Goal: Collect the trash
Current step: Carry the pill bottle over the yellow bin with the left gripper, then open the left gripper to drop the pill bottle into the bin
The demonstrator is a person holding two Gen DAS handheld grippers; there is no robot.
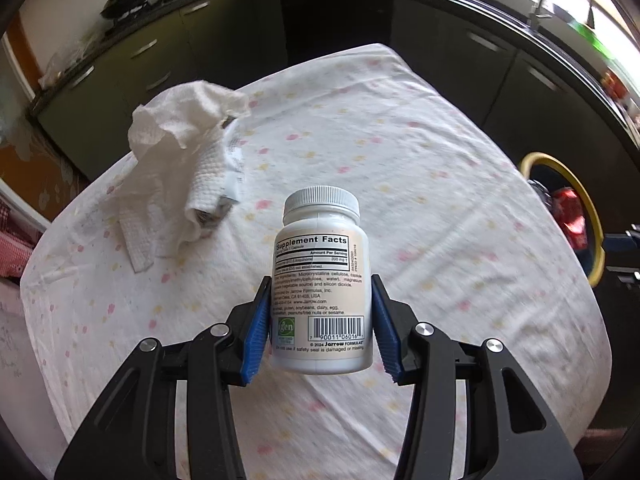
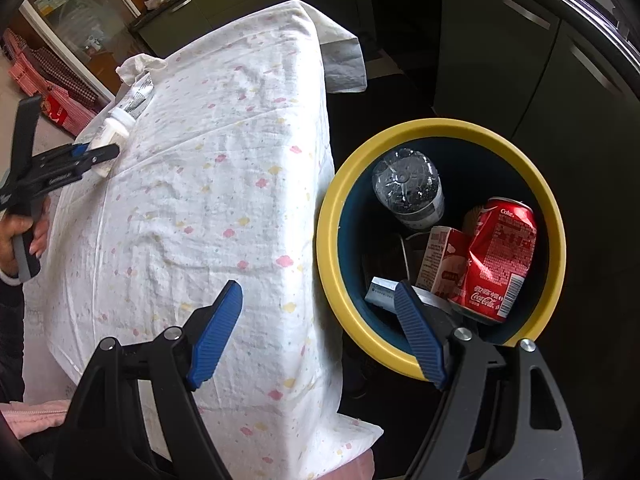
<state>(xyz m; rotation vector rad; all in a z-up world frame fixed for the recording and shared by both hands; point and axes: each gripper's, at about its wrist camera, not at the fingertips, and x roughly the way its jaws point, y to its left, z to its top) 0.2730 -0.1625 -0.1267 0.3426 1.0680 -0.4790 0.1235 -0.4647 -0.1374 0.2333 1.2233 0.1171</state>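
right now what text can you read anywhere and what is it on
"Supplement Facts", "Amount Per Serving", "Jarrow FORMULAS", barcode "7 90011 06016": white supplement bottle held by the left gripper.
"Coke", "Coca-Cola": crushed red can in the yellow-rimmed bin.
Bottle's fine print, small carton, tube by the paper towel: unreadable.

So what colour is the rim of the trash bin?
Yellow; the bin rim shows best in the right wrist view.

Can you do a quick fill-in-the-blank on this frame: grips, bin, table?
1. The left gripper is shut on the white plastic supplement bottle with the ribbed ____ cap.
2. The right gripper has its blue fingers ____, holding nothing.
3. The crushed red cola can lies inside the dark bin with the ____ rim.
4. The crumpled white paper towel lies on the flowered ____.

Missing: white; open; yellow; tablecloth
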